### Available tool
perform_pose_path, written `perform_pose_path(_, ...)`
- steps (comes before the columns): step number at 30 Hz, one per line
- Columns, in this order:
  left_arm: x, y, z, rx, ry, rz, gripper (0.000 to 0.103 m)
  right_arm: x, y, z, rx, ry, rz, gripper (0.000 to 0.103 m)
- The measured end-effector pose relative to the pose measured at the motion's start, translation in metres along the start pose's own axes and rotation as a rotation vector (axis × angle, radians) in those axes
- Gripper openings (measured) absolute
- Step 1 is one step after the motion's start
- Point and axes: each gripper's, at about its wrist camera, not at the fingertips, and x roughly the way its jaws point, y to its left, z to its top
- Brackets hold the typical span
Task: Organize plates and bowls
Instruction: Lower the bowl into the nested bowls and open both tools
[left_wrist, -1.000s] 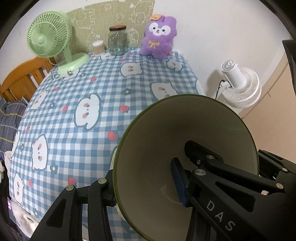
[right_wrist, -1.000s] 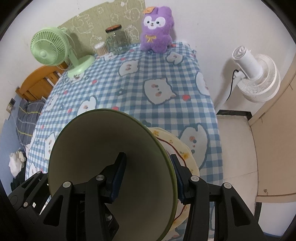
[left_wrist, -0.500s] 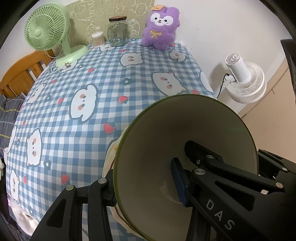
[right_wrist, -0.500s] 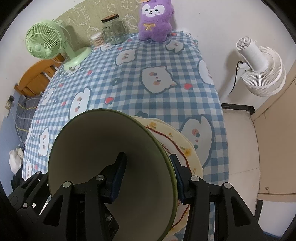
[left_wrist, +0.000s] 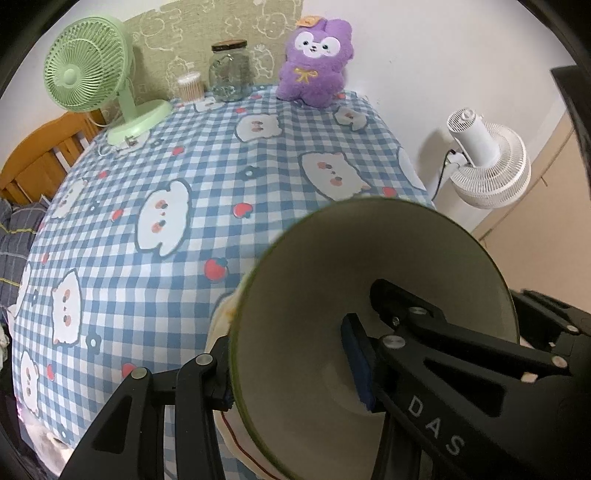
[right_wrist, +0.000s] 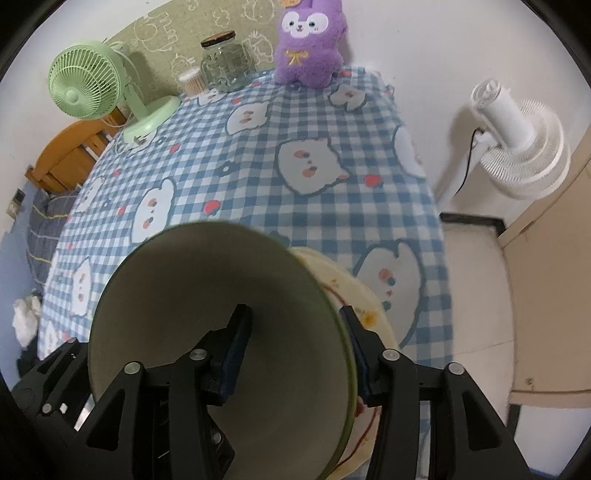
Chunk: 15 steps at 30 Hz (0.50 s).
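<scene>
**Both grippers clamp one green bowl above a stack of plates**

The table (left_wrist: 177, 229) fills most of both views, covered by a blue-and-white checked cloth printed with white animal faces and red strawberries. Beyond its right edge, against the white wall, stands a white fan (right_wrist: 517, 147) with its cord plugged into a wall socket.

The green bowl (left_wrist: 325, 302) is the largest thing in the foreground, tilted so that its pale inside faces both cameras, near the front right part of the table. The left gripper (left_wrist: 291, 369) is closed on the bowl's wall, one finger inside and the other outside the rim. The right gripper (right_wrist: 295, 347) grips the opposite side of the same bowl in the same way, its jaws narrow around the wall.

Directly beneath the bowl sit cream plates (right_wrist: 369, 306) with a red line and small flowers near the edge; whether the bowl touches them cannot be told.

At the far end of the table stand a green desk fan (left_wrist: 92, 70), a purple plush rabbit (left_wrist: 314, 59), a glass jar (left_wrist: 229, 70) with a dark lid, and beside it a small tub of cotton swabs (left_wrist: 190, 86).
</scene>
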Motion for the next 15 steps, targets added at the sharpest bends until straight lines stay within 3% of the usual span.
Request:
perform_pose_path(5, -0.001, 0.000, -0.001, 0.010, -0.007, -0.018, 0.070, -0.003, -0.001, -0.001, -0.008, -0.014, -0.039, 0.070)
perform_pose_path(15, -0.031, 0.005, -0.007, 0.042, -0.086, -0.001, 0.079, -0.035, 0.008, -0.009, 0.005, -0.104, -0.072, 0.076)
